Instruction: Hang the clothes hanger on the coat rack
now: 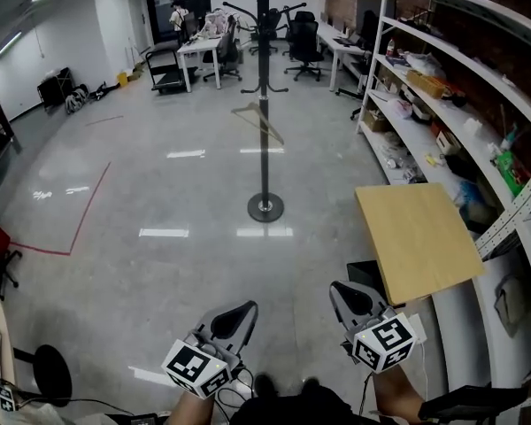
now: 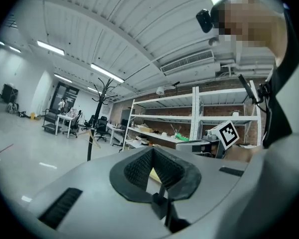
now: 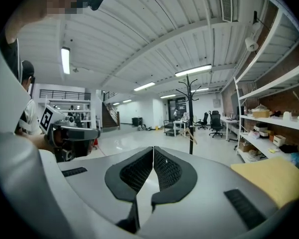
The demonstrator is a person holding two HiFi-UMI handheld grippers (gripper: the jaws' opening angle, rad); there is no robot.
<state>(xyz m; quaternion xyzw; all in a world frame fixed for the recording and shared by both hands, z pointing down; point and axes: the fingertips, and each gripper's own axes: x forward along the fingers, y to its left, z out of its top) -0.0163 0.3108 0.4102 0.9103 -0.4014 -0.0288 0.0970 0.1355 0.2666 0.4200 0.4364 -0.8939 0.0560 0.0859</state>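
Note:
A black coat rack (image 1: 264, 104) stands on a round base in the middle of the grey floor. A pale wooden clothes hanger (image 1: 258, 119) hangs from it about halfway up the pole. Both grippers are low and near, well short of the rack. My left gripper (image 1: 239, 312) is shut with nothing between its jaws, and so is my right gripper (image 1: 350, 292). The left gripper view shows the shut left gripper (image 2: 152, 152), with the rack (image 2: 95, 118) and hanger (image 2: 92, 136) far off. From the right gripper (image 3: 153, 151), the rack (image 3: 190, 118) and hanger (image 3: 191, 133) also stand far ahead.
A small wooden table (image 1: 416, 237) stands just right of my right gripper. White shelving (image 1: 460, 104) full of items lines the right wall. Desks and office chairs (image 1: 203, 51) fill the back. A red tape line (image 1: 88, 206) crosses the floor on the left.

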